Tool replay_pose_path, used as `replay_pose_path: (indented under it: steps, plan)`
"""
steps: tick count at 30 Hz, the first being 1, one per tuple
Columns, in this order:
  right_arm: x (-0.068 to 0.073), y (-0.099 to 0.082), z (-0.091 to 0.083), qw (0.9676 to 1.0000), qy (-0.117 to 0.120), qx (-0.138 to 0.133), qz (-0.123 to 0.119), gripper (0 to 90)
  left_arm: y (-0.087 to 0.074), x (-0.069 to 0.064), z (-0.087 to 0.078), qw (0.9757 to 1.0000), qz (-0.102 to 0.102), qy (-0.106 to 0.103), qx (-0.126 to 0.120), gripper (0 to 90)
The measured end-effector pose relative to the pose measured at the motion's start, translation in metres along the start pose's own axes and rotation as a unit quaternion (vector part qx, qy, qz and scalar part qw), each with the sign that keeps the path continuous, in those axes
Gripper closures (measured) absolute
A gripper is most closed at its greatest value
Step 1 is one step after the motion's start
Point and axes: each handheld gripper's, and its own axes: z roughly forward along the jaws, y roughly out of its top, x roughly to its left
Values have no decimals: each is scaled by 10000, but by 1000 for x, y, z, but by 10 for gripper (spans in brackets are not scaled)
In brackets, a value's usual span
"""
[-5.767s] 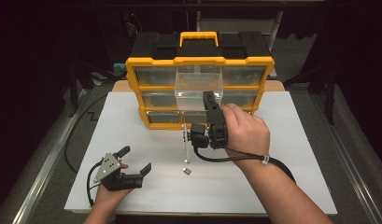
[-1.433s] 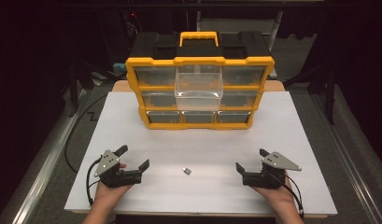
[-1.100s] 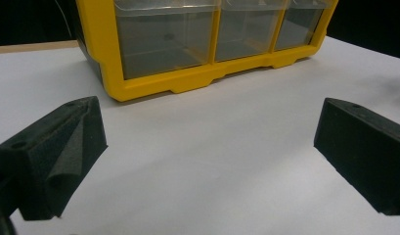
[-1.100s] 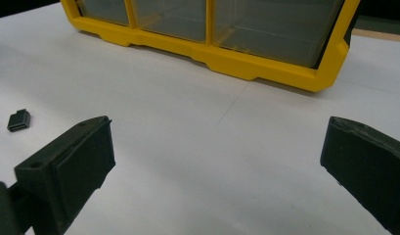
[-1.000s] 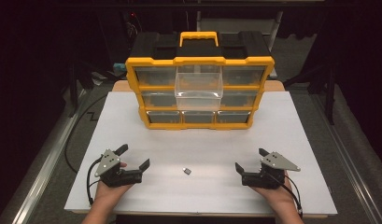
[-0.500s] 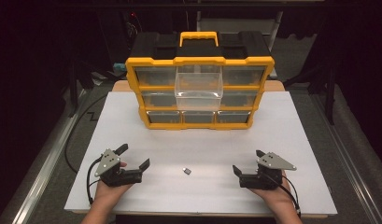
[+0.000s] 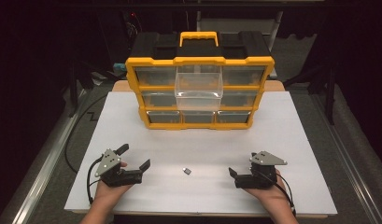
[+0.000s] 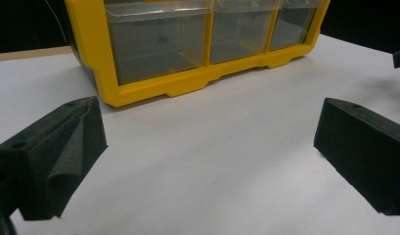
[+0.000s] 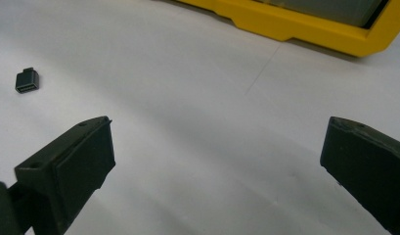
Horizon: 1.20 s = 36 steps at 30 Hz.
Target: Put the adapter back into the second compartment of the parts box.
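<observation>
Adapter-like in shape, the small dark part (image 7: 187, 171) lies flat on the white table (image 7: 300, 140), roughly midway between the two grippers and touching neither. In the right gripper view it (image 9: 27, 80) is seen up and to the left of the jaws, with what looks like a socket opening at one end, though the part is too small for its exact kind to be settled.

The right gripper (image 7: 233, 176) is rested on the table near the front edge, its jaws spread wide and empty. The left gripper (image 7: 135, 156) is held likewise on the other side, jaws also wide and empty.

Behind them the yellow organizer (image 7: 200, 91) stands upright, and one clear drawer (image 7: 199, 90) in its middle column is pulled out toward the person and appears empty.

Several things could go wrong from here. Because the part is low and flat, it may be pushed along the smooth surface rather than caught if the jaws are closed above it or from a shallow angle. A pinch on one corner could make it flip out and skid toward the table's edge. If it is carried to the open drawer, the projecting front wall could be struck, so that the organizer is shifted or the part is knocked loose short of the opening.
</observation>
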Motion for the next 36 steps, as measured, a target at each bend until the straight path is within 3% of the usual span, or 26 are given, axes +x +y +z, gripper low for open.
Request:
replay_pose_path:
  steps: [6, 12, 17, 26, 30, 36]
  plan:
    - [-1, 1, 0, 9998, 132, 71, 107, 2, 1, 1, -1, 10000, -9, 28, -21, 3]
    - [4, 4, 4, 9995, 247, 171, 45, 2, 0, 0, 0, 10000, 18, 36, 1, 3]
    - [13, 6, 5, 9986, 452, 131, -220, 15, 0, 0, 0, 10000, 38, 24, 21, 3]
    - [33, 18, 15, 9957, 800, 157, -450, 3, 0, -1, -1, 10000, 52, 2, 28, 3]
    - [43, 24, 19, 9946, 731, 72, -737, 2, -1, -1, 0, 10000, 69, -13, 25, 3]
    - [52, 34, 32, 9924, 956, 178, -751, 2, -1, -1, 0, 10000, 36, -3, 18, 3]
